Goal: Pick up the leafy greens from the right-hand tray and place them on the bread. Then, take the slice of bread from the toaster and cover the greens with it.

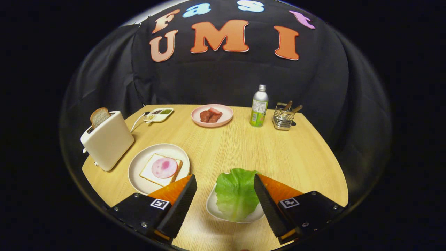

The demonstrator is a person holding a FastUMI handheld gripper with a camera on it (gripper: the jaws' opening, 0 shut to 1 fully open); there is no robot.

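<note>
Tongs (225, 190) stand wide apart, gripping nothing, and we see the leafy greens (236, 195) between their tips on a small white tray (213, 208), lying closer to the right finger (266, 200). We judge that a lopsided close could pinch only the leaf's edge or nudge the tray. Just beyond the left finger (181, 202) waits the bread (161, 169) with its ham on a plate (139, 164). Farther left, the toaster (107, 141) holds the second slice (100, 117), which could snag when lifted.

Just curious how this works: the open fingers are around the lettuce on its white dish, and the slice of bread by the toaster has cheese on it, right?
Not cheese: the gripper view shows a round pink slice of ham on that bread. The rest holds.
</note>
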